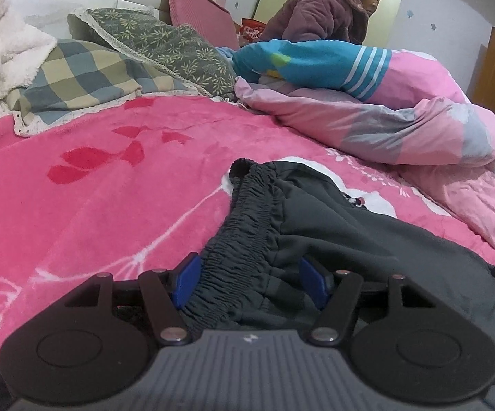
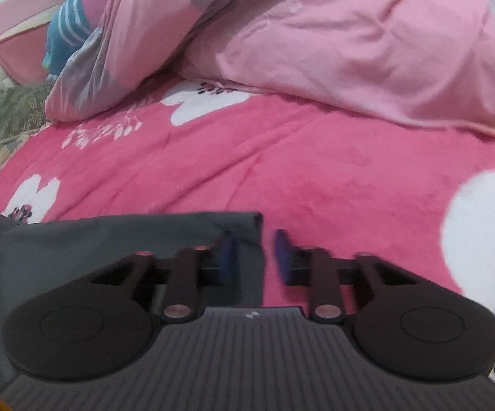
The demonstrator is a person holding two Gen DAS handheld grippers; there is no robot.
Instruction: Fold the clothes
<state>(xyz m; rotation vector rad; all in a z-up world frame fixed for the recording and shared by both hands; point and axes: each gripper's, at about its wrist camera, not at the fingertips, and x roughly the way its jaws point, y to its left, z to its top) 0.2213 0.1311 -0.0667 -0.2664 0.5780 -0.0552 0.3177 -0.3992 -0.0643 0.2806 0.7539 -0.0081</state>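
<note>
My left tongs (image 1: 249,279) are standing spread wide, their blue pads (image 1: 186,279) sitting on either side of the gathered elastic waistband (image 1: 247,226) of the dark grey trousers (image 1: 333,226); the fabric is bunching up between the pads, but I cannot tell whether either pad is touching it, and nothing is clamping it. My right tongs (image 2: 252,257) are also standing apart, one blue pad (image 2: 226,255) lying over a flat grey corner of the trousers (image 2: 110,239) and the other pad over bare blanket, just beside the cloth's edge; this view is blurring a little.

The trousers are lying on the bed, spread over the bright pink blanket (image 1: 110,188) with its red leaves and white flowers, the waistband end rising toward the middle of the bed in the left view.

Beyond them, a pale pink and grey quilt (image 1: 419,130) is lying crumpled along the far side of the bed, with a blue, white-striped piece of bedding (image 1: 316,58) resting on top of it. To the left, a checked pillow (image 1: 86,78) and a grey leaf-print pillow (image 1: 165,44) are leaning against each other, near a white fleecy blanket (image 1: 4,54). A pink cushion (image 1: 199,13) is standing against the headboard. Farthest back, a person in a purple padded jacket (image 1: 326,10) is bending over beside the bed.
</note>
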